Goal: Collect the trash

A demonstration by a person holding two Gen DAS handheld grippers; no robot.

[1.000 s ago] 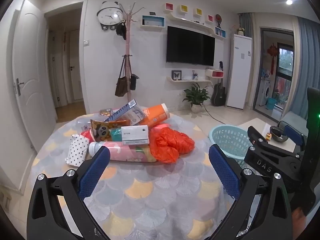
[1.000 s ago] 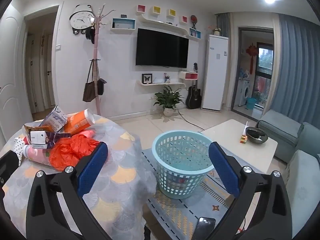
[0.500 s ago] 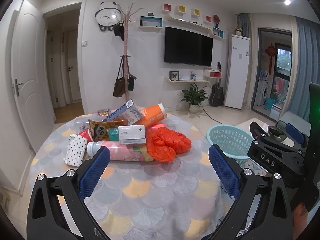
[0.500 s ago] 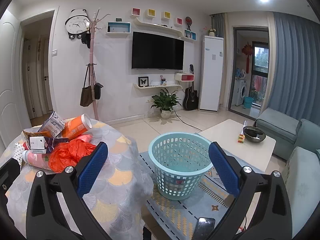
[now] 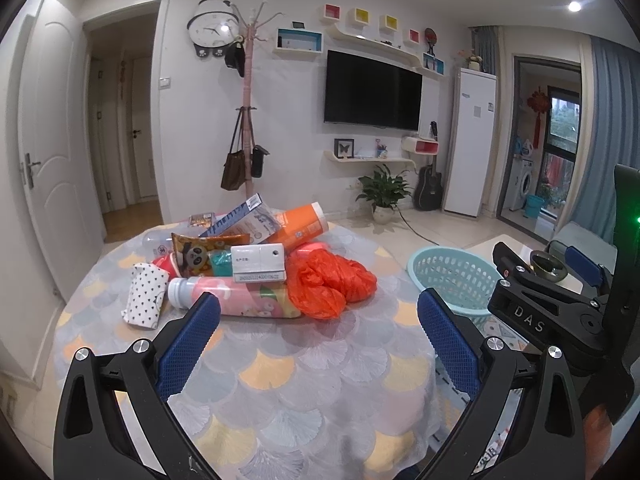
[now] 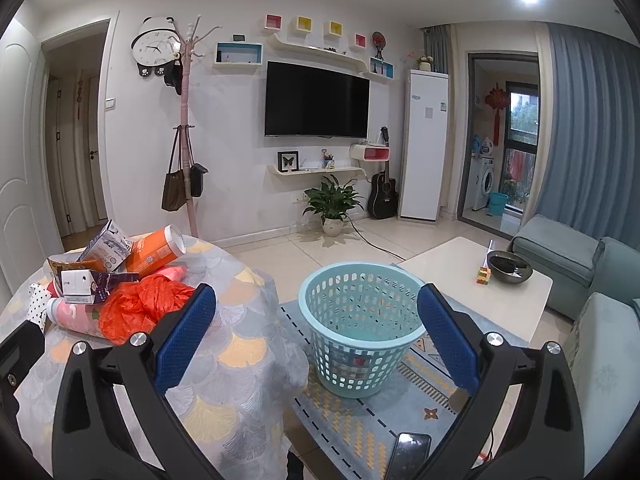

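A heap of trash lies on the round table: an orange plastic bag, a pink bottle, a white box, a panda snack packet, an orange tube, a blue carton and a dotted white pouch. My left gripper hangs open above the near table, short of the heap, holding nothing. My right gripper is open and empty, with the light-blue basket on the floor between its fingers. The bag shows at left there.
A white coffee table with a dark bowl stands right of the basket, a teal sofa beyond it. A phone lies on the patterned rug. Coat rack, television, potted plant and guitar line the far wall.
Both grippers have drawn back and risen slightly, so the trash heap and basket look a little farther away. Both stay open and empty.
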